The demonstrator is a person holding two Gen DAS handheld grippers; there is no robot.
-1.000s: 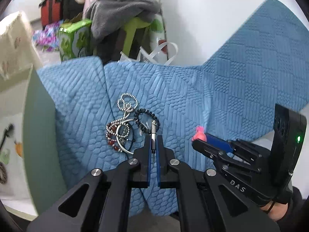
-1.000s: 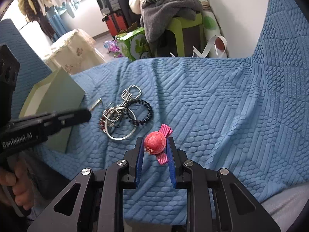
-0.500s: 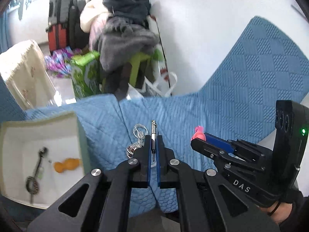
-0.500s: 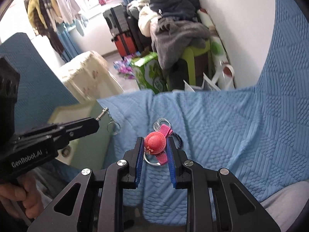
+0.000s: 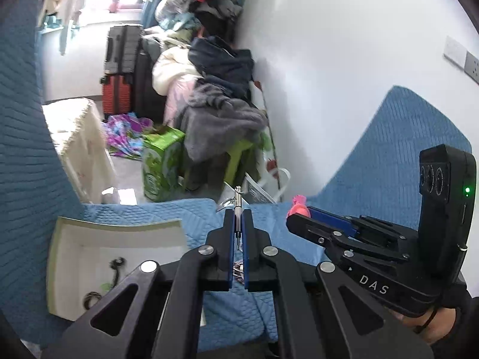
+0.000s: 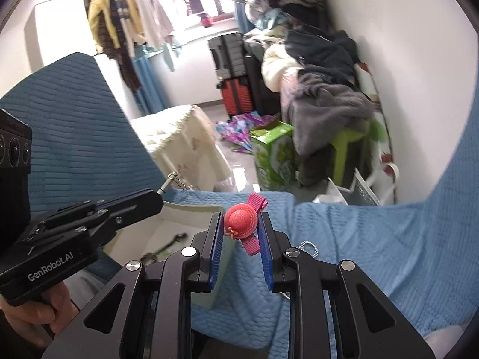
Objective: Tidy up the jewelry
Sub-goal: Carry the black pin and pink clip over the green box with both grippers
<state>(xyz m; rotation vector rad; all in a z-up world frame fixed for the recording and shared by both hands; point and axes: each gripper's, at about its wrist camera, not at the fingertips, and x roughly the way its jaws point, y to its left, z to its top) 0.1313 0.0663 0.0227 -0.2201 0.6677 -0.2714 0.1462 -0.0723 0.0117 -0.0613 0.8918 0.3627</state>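
Jewelry-wise, you're pinching a silver chain clasp [image 5: 238, 209] in your left gripper [image 5: 238, 224] at center frame, while your right gripper [image 6: 241, 233] is clamping a pink hat hair clip [image 6: 241, 224]. Lower left, the white box [image 5: 119, 227] is sitting on the blue blanket [image 6: 374, 239].

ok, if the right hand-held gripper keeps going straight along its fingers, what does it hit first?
Probably the far edge of the blue blanket, then open floor toward the green box. The right hand-held gripper carries the pink hat clip in front. Depth is unclear in the fisheye view.
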